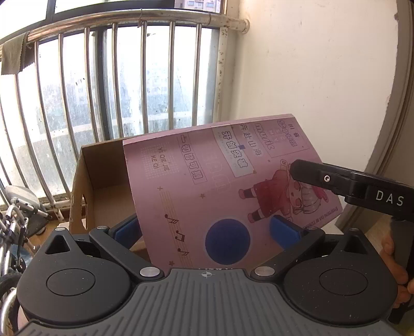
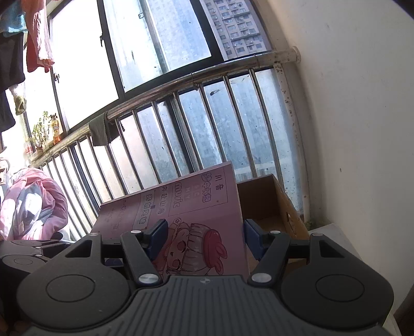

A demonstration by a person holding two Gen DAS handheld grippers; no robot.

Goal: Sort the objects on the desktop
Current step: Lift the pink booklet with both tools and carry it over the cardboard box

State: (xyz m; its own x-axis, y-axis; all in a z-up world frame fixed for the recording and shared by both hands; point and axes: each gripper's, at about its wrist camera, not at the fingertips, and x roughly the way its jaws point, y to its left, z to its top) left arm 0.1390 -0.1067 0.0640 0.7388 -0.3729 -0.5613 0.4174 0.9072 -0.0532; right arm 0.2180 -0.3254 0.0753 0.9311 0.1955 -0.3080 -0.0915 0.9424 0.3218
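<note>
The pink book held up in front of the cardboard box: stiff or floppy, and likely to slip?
The pink book looks thin, so probably light. Its cover stays nearly flat while raised, suggesting moderate stiffness, though it may sag when gripped at one edge. The cover looks smooth, so it might slide between the pads. The cardboard box stands behind it.

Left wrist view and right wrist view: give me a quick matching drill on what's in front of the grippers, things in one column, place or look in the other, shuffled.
Things:
1. notebook
2. cardboard box
3. grey cloth
4. bedding bundle

Place or look:
A. open-topped, partly hidden behind the pink cover
B. draped over the metal railing
C. pink, with a cartoon figure and music notes
D. pink and pale blue, heaped at the far left by the bars

Pairs: 1-C, 2-A, 3-B, 4-D.
</note>
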